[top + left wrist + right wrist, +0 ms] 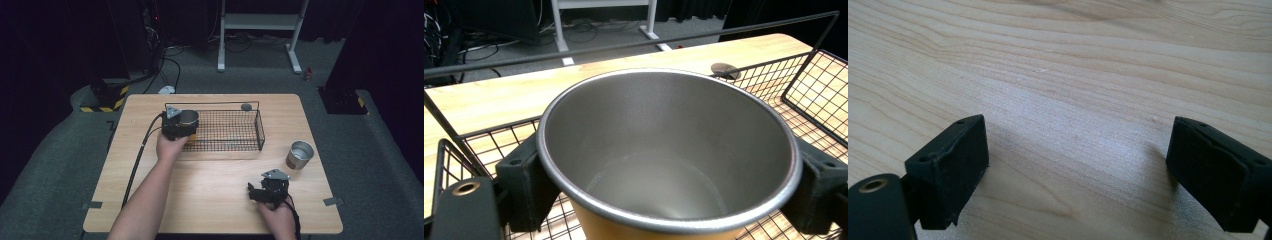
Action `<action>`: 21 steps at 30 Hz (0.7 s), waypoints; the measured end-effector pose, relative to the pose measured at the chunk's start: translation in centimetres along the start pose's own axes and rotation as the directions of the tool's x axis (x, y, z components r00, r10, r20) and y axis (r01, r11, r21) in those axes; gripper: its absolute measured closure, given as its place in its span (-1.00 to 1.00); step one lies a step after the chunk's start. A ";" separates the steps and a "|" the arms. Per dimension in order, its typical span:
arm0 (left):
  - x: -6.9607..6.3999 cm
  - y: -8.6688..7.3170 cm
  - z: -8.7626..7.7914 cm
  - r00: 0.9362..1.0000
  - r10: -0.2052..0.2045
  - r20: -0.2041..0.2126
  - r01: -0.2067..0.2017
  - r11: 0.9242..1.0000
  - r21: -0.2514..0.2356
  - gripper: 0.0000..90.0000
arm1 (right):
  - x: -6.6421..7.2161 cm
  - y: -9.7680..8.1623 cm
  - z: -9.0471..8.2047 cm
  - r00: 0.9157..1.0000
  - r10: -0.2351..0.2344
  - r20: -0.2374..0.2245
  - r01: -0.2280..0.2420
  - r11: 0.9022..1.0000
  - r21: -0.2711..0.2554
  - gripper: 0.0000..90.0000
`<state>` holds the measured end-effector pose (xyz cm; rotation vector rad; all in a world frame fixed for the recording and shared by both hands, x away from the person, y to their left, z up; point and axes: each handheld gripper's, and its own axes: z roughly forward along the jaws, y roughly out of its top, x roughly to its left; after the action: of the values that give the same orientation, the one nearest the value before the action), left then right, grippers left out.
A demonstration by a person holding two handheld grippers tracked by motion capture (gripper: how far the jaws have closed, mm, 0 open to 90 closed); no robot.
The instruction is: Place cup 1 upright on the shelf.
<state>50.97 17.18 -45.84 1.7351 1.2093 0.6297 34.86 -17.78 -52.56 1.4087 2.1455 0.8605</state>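
A steel cup with an orange outside (664, 165) is clamped between the jaws of my left gripper (664, 175). In the high view that cup (189, 118) hangs over the left end of the black wire basket (235, 146), with the left gripper (179, 125) shut on it. A second steel cup (299, 154) stands upright on the table to the right of the basket. Near the table's front edge my right gripper (260, 192) is open, and its jaws (1075, 175) hold nothing above bare wood.
The wooden table (215, 200) has free room in front of the basket. A small dark round disc (246, 107) lies behind the basket's far rail. Cables and a white metal frame (260, 22) sit on the floor beyond the table.
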 end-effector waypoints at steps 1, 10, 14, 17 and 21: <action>0.0 0.0 0.0 1.000 -0.001 -0.001 0.001 1.000 0.002 -0.70 | 0.0 0.0 0.0 1.000 -0.001 0.000 0.001 1.000 0.000 -0.79; 0.0 -0.4 0.2 1.000 0.004 -0.005 -0.003 1.000 0.023 -0.70 | 0.0 0.0 0.0 1.000 0.002 -0.001 -0.002 1.000 0.002 -0.78; -0.1 -0.6 0.3 1.000 -0.003 -0.006 0.004 1.000 0.027 -0.70 | 0.0 0.0 0.0 1.000 -0.001 -0.001 0.001 1.000 0.001 -0.78; -0.1 -0.7 0.4 1.000 0.015 -0.010 -0.015 0.999 0.028 -0.70 | 0.0 0.0 0.0 1.000 0.002 -0.001 -0.002 1.000 0.002 -0.79; -0.3 -0.7 0.4 1.000 0.018 -0.017 -0.018 1.000 0.024 -0.70 | 0.0 0.0 0.0 1.000 0.003 -0.001 -0.003 1.000 0.001 -0.79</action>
<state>50.86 16.87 -46.64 1.7658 1.2189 0.6445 34.86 -17.76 -52.55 1.4125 2.1453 0.8610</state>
